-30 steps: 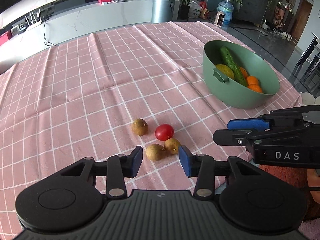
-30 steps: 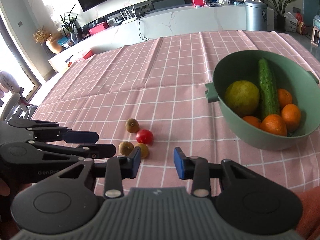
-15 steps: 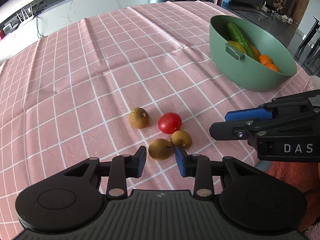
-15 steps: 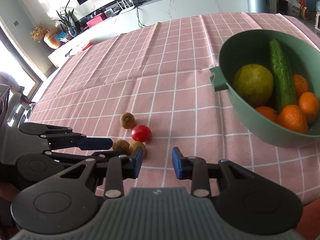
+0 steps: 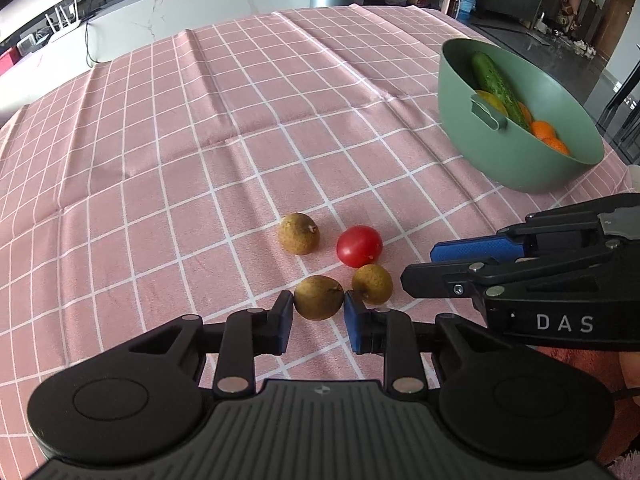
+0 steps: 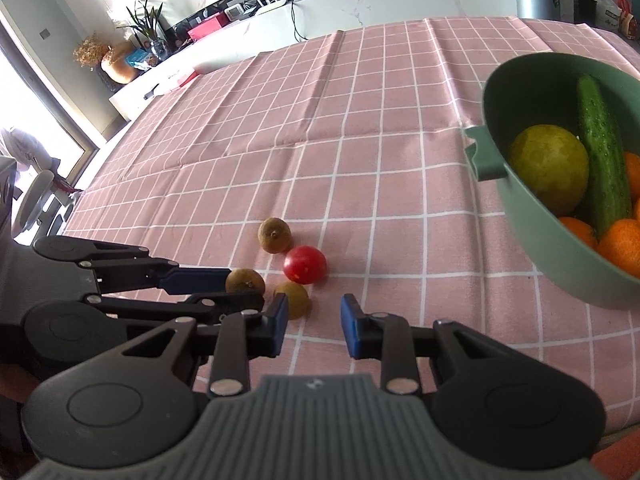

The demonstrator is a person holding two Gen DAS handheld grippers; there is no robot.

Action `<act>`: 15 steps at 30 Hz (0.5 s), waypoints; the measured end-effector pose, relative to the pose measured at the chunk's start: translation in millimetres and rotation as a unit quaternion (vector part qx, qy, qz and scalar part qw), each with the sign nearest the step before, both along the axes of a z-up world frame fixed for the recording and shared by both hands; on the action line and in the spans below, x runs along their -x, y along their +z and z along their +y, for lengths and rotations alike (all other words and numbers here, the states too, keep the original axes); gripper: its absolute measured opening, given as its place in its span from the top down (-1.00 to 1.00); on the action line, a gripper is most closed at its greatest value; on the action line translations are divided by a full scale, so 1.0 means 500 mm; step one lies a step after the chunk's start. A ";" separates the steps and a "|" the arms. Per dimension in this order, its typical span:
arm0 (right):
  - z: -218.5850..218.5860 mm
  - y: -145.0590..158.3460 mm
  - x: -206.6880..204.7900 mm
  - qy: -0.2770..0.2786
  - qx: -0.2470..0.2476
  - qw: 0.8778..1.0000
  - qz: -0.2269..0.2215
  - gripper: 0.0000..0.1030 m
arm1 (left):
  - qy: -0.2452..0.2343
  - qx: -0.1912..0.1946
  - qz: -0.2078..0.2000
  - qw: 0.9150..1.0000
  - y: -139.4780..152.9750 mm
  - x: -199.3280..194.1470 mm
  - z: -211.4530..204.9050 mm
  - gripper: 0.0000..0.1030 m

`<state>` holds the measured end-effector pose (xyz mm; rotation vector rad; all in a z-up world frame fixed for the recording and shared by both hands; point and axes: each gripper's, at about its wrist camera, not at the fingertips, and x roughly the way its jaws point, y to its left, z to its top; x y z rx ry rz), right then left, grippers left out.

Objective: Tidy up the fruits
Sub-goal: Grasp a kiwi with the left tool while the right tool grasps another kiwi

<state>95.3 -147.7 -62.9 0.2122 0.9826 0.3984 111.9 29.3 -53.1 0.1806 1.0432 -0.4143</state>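
1. The left gripper has its fingers clamped on the nearest brown fruit, having just closed on it near the surface's front edge.
2. The right gripper has its fingers narrowly apart with nothing between them, after closing a little; a second brown fruit sits just beside its left finger.
3. A red tomato and a third brown fruit lie just behind.
4. The green bowl, near the right edge, holds a cucumber and oranges.

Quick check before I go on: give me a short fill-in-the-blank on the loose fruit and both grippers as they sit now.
1. The left gripper has closed on a small ____ round fruit.
2. The right gripper holds ____.
3. The long green cucumber lies inside the green ____.
4. Only one loose fruit on the pink checked cloth is ____: the small tomato.

Missing words: brown; nothing; bowl; red
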 end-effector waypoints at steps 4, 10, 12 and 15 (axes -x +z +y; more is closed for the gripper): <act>0.018 -0.006 -0.007 0.009 0.002 1.000 0.003 0.54 | 0.021 0.006 0.002 1.000 0.003 -0.006 0.018 0.41; 0.041 -0.017 -0.020 0.016 0.008 1.000 0.012 0.55 | 0.041 0.011 0.006 0.999 0.004 -0.013 0.037 0.41; 0.046 -0.022 -0.024 0.018 0.010 1.000 0.016 0.55 | 0.044 0.016 0.006 0.999 0.005 -0.015 0.041 0.41; 0.051 -0.028 -0.028 0.020 0.013 1.000 0.019 0.55 | 0.047 0.014 0.005 0.999 0.005 -0.015 0.044 0.41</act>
